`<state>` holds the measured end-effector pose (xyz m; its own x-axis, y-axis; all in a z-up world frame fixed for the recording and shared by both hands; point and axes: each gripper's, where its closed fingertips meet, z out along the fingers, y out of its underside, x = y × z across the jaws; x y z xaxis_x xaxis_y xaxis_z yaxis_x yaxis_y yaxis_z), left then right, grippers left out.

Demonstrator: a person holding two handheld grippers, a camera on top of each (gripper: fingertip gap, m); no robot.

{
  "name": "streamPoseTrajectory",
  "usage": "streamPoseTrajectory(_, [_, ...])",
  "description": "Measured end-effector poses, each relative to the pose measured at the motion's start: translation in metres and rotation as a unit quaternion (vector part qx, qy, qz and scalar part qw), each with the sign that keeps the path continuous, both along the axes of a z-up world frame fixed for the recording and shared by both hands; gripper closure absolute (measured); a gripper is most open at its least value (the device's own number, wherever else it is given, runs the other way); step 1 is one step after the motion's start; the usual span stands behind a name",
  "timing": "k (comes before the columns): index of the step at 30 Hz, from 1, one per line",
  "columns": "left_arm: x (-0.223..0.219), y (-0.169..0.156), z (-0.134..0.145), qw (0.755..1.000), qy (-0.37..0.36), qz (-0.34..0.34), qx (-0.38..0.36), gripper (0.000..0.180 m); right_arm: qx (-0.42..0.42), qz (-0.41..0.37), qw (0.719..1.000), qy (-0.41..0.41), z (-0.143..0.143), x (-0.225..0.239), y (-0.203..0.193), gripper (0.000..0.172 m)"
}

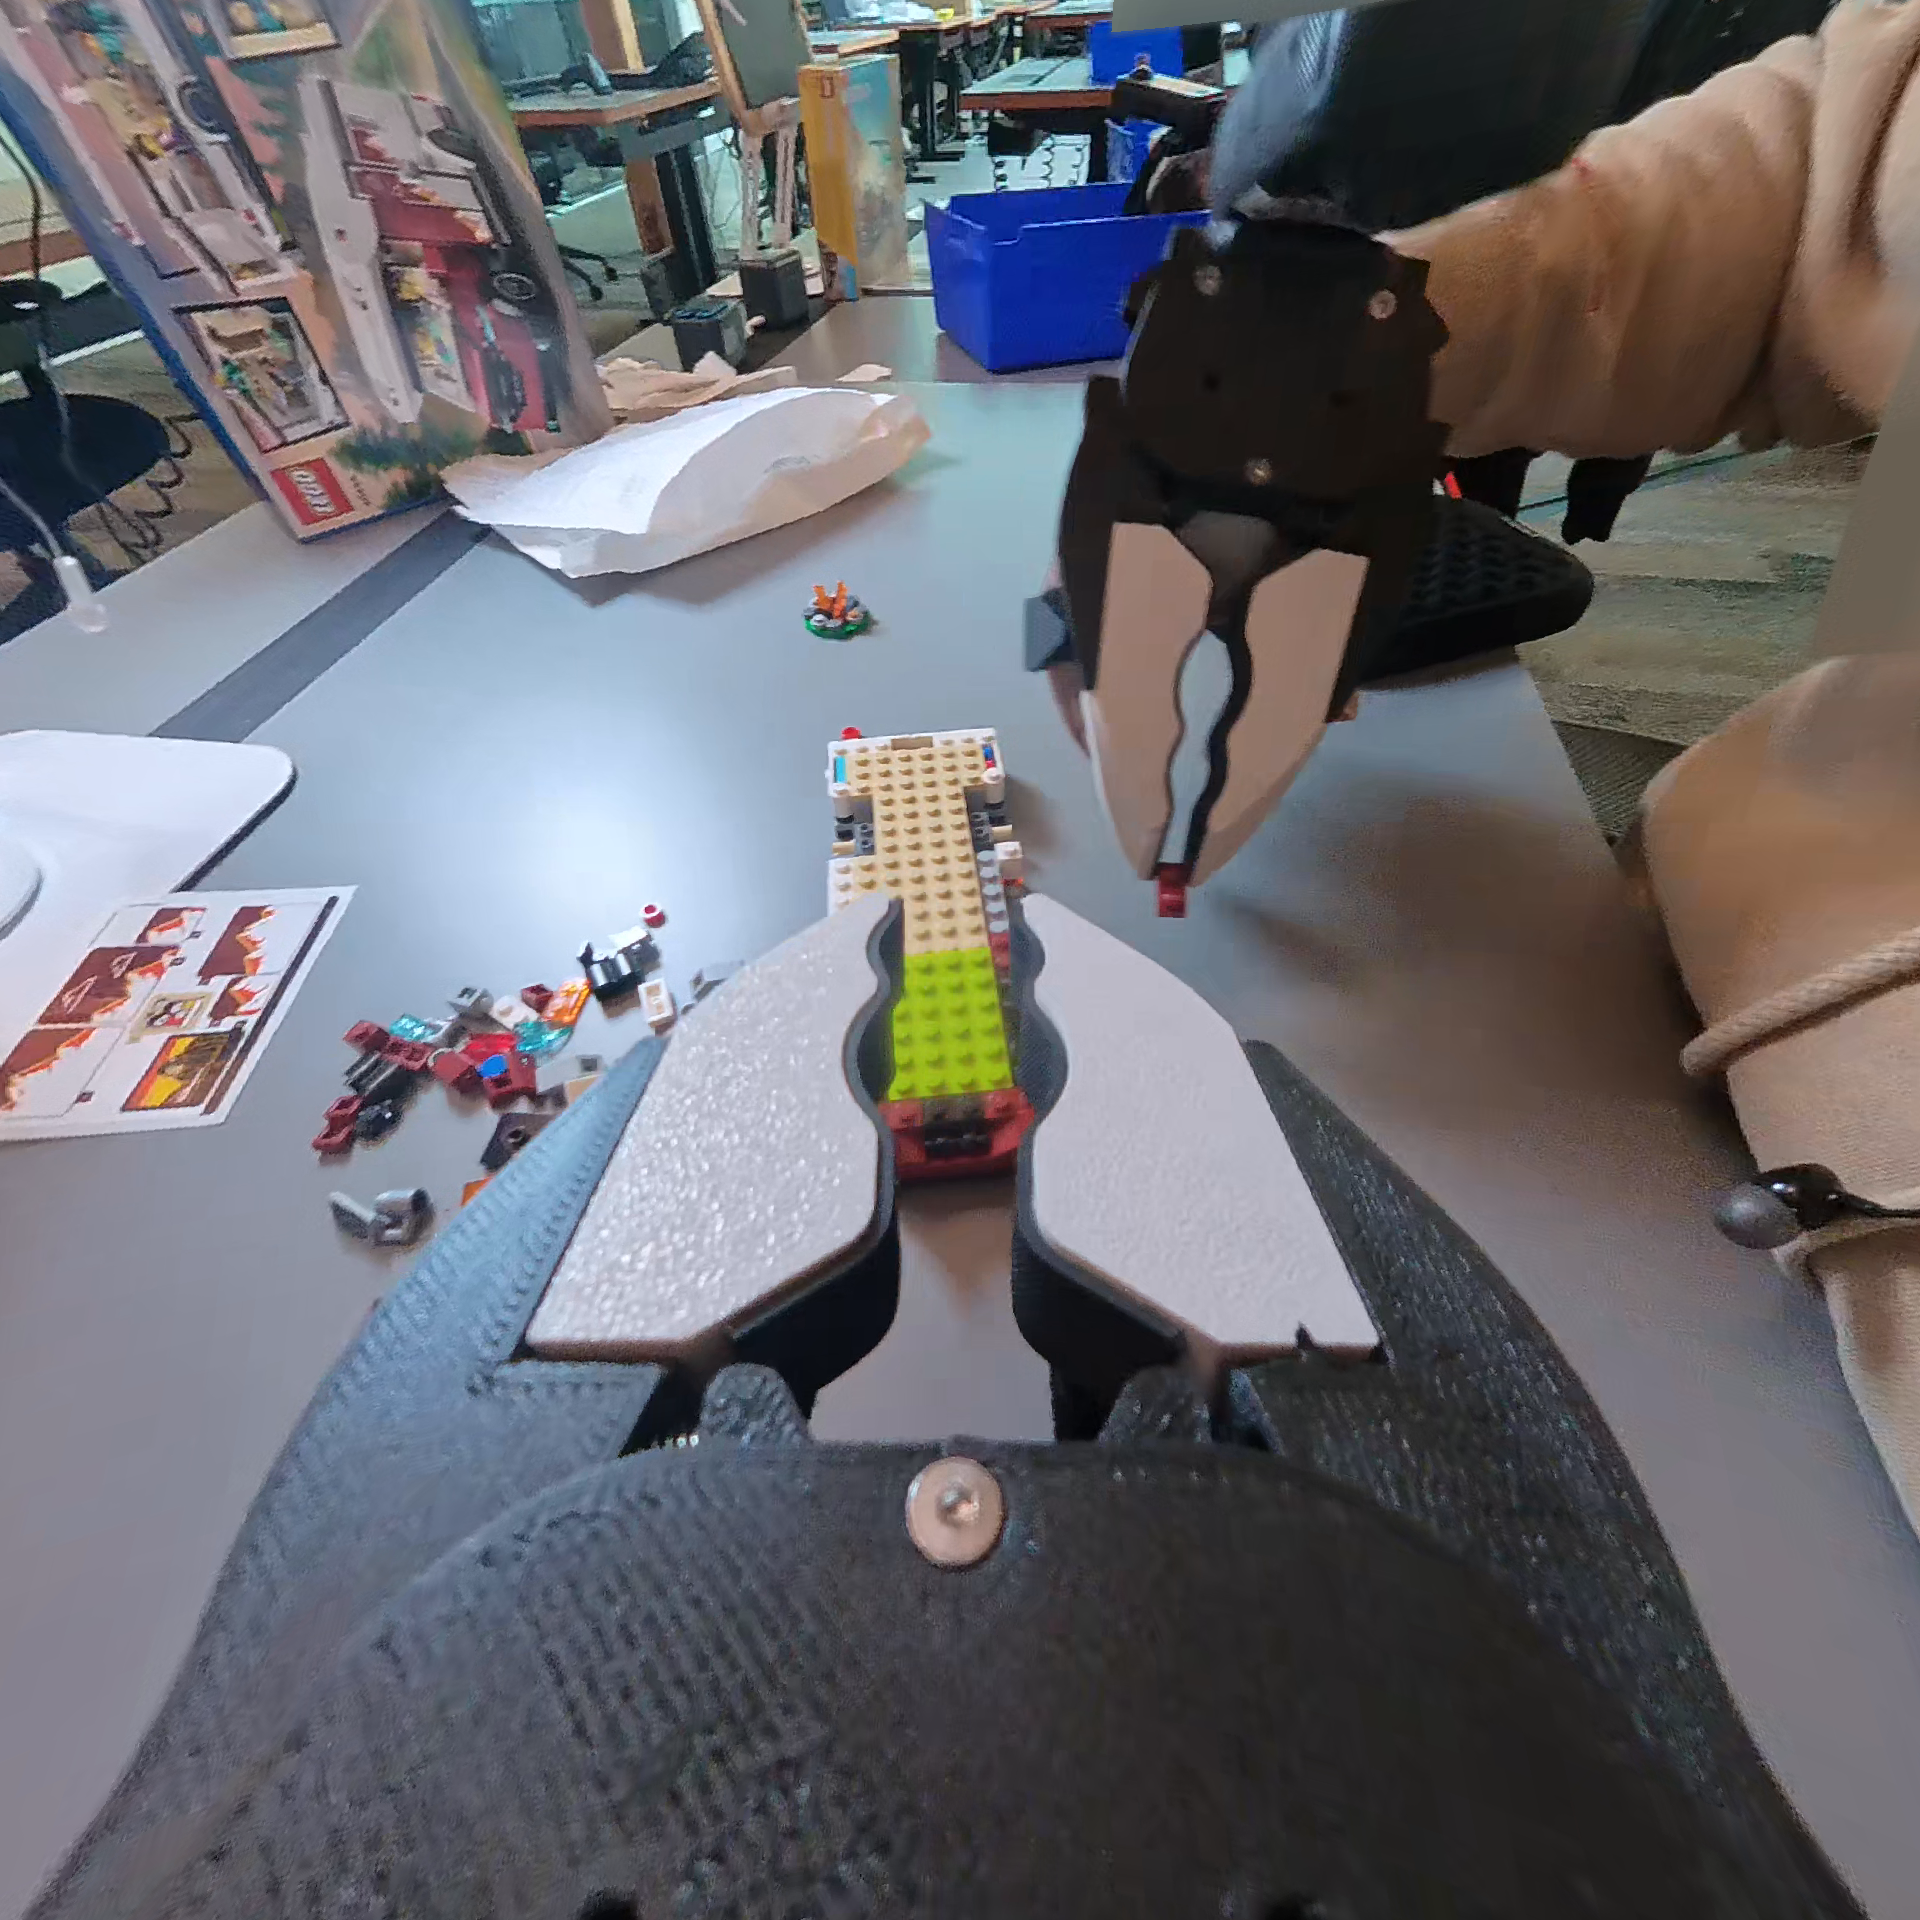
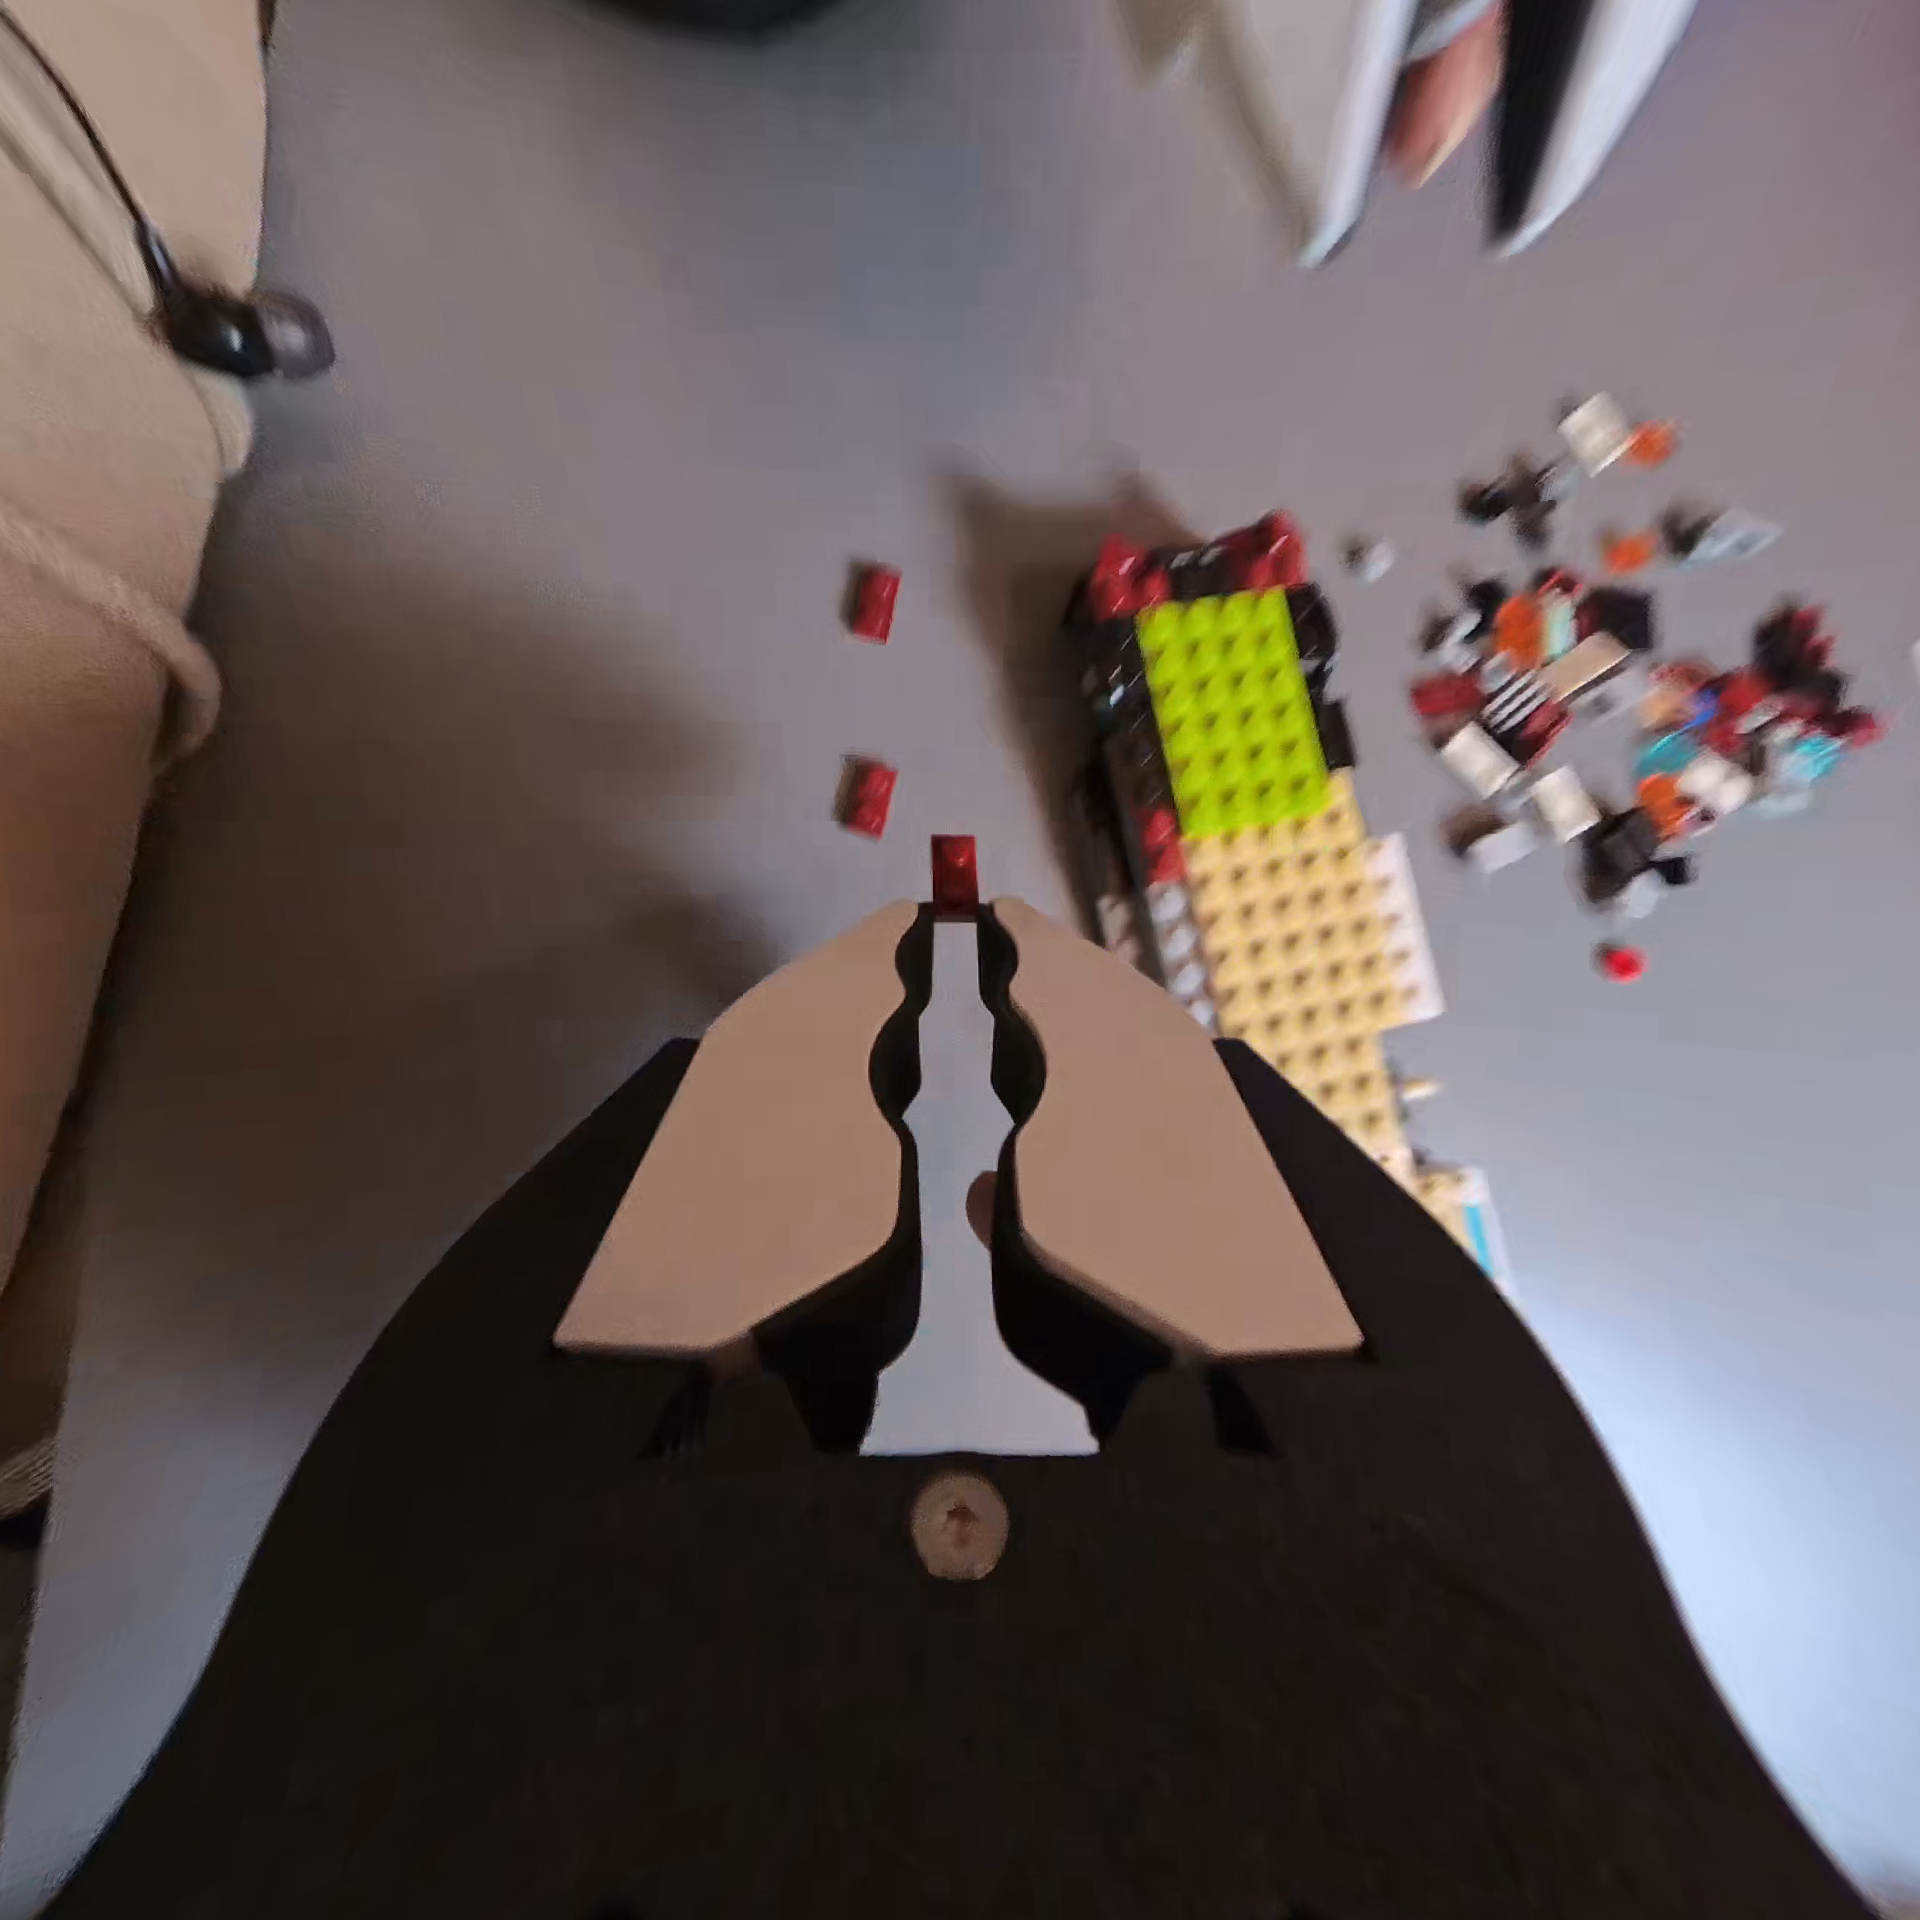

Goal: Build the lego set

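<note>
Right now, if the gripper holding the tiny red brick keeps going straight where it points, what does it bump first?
Probably the bare grey table: the right gripper points down at it with its small red brick, just beside two loose red bricks. Depth is unclear.

We see a smooth grey desk [image 1: 540, 727] catching a soft pale sheen from overhead light. Behind it an open office recedes: rows of wooden-topped desks [image 1: 613, 109] on dark legs and a black office chair [image 1: 582, 265] on a pale floor. A blue plastic bin [image 1: 1023, 275] stands near the desk's far edge.
</note>
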<state>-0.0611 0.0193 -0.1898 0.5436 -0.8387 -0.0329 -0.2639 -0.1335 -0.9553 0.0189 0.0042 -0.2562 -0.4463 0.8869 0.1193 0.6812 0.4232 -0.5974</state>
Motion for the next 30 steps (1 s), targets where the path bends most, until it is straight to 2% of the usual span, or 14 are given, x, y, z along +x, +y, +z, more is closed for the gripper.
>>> streamPoseTrajectory(3, [-0.007, 0.006, -0.005, 1.000, 0.008, 0.013, -0.004, 0.162, -0.001, -0.006, 0.998, -0.055, -0.022, 0.017, -0.004, 0.164])
streamPoseTrajectory(8, [-0.010, 0.010, -0.011, 0.999, 0.026, 0.025, -0.002, 0.162, -0.014, -0.006, 0.994, -0.104, -0.032, 0.020, -0.005, 0.163])
streamPoseTrajectory(14, [-0.018, 0.013, -0.012, 0.999, 0.034, 0.039, 0.001, 0.163, -0.046, -0.002, 0.990, -0.131, -0.031, 0.026, -0.007, 0.146])
streamPoseTrajectory(17, [-0.023, 0.016, -0.010, 0.998, 0.030, 0.046, 0.001, 0.164, -0.052, 0.003, 0.995, -0.090, -0.008, 0.017, -0.001, 0.146])
streamPoseTrajectory(21, [-0.029, 0.021, -0.015, 0.998, 0.034, 0.058, -0.008, 0.165, -0.024, -0.029, 0.999, 0.021, 0.038, -0.027, 0.040, 0.153])
streamPoseTrajectory(23, [-0.032, 0.024, -0.019, 0.997, 0.037, 0.064, -0.016, 0.165, 0.004, -0.053, 0.997, 0.047, 0.044, -0.053, 0.070, 0.164])
streamPoseTrajectory(25, [-0.033, 0.025, -0.022, 0.997, 0.038, 0.066, -0.019, 0.166, 0.015, -0.066, 0.997, 0.048, 0.036, -0.076, 0.093, 0.171])
streamPoseTrajectory(30, [-0.037, 0.028, -0.030, 0.996, 0.051, 0.070, -0.024, 0.168, 0.047, -0.076, 0.996, 0.014, 0.000, -0.114, 0.138, 0.172])
